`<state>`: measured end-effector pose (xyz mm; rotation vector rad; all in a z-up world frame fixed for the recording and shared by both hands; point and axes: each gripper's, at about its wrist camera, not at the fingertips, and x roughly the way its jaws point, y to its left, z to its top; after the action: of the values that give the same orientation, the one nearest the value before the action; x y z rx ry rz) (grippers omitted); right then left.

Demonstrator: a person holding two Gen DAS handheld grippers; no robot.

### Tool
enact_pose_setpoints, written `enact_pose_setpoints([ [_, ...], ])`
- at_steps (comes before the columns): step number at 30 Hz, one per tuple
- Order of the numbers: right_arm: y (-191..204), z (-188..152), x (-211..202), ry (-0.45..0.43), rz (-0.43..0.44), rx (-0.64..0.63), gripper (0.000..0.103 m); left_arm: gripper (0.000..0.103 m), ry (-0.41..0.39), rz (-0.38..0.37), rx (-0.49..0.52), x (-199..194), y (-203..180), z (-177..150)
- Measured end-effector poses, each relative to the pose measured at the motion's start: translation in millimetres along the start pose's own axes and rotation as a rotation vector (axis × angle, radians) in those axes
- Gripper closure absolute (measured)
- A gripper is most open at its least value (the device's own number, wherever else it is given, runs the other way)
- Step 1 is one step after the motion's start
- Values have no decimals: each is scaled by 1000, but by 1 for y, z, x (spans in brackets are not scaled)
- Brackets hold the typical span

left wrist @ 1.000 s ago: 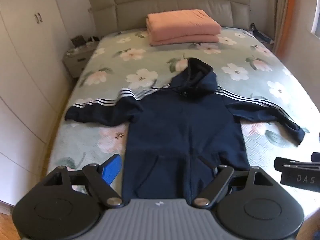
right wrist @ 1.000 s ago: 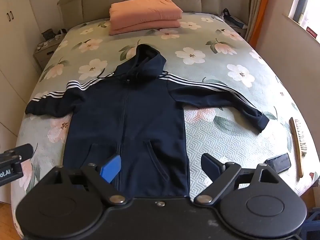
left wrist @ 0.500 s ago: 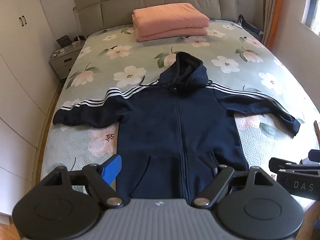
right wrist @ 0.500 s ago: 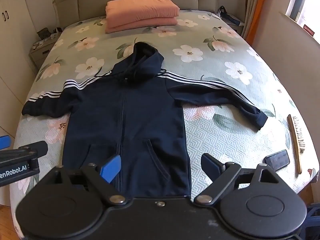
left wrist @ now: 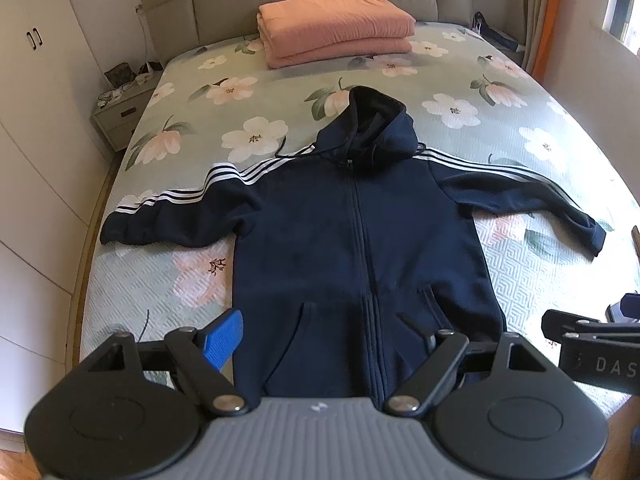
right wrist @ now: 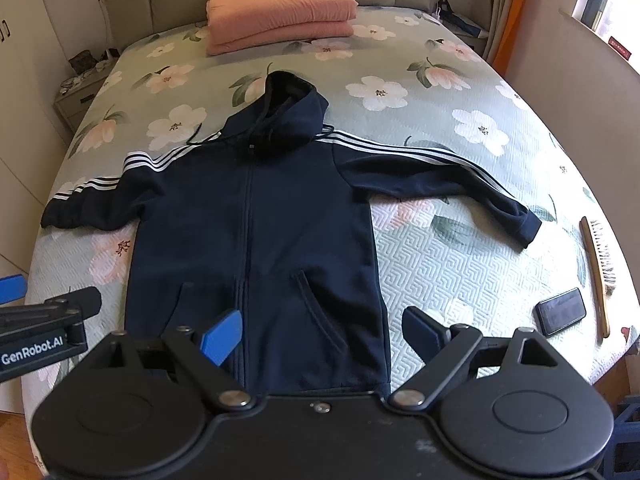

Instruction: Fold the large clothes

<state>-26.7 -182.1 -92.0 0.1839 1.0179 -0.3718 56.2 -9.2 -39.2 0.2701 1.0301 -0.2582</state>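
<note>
A navy zip hoodie (left wrist: 360, 240) with white sleeve stripes lies flat and front-up on the floral bed (left wrist: 520, 272). Both sleeves are spread out and the hood points toward the headboard. My left gripper (left wrist: 320, 332) hovers open over the hem near the foot of the bed, holding nothing. In the right wrist view the same hoodie (right wrist: 256, 232) fills the middle, and my right gripper (right wrist: 320, 332) is open above the hem's right half, also holding nothing. Each gripper shows at the edge of the other's view: the right gripper (left wrist: 580, 332) and the left gripper (right wrist: 48, 320).
A folded pink blanket (right wrist: 280, 12) lies by the headboard. A phone (right wrist: 560, 311) and a wooden brush (right wrist: 598, 276) rest on the bed's right edge. A nightstand (left wrist: 120, 120) and white wardrobes stand to the left; a wall and window are to the right.
Both grippers have shifted and drawn slightly back from the bed, so the hoodie now sits more centred in each view. The hoodie itself has not moved, and both grippers stay open.
</note>
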Motion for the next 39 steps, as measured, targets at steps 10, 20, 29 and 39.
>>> enact_pose_setpoints([
  [10,6,2,9,21,-5,5,0,20,18,-7,3,11,6,2],
  [20,12,3,22,55,-19,9,0,20,54,-23,6,31,13,4],
  [29,24,4,38,95,-42,9,0,20,84,-46,19,52,25,4],
  [39,39,7,54,126,-62,-10,0,21,114,-40,12,79,46,8],
])
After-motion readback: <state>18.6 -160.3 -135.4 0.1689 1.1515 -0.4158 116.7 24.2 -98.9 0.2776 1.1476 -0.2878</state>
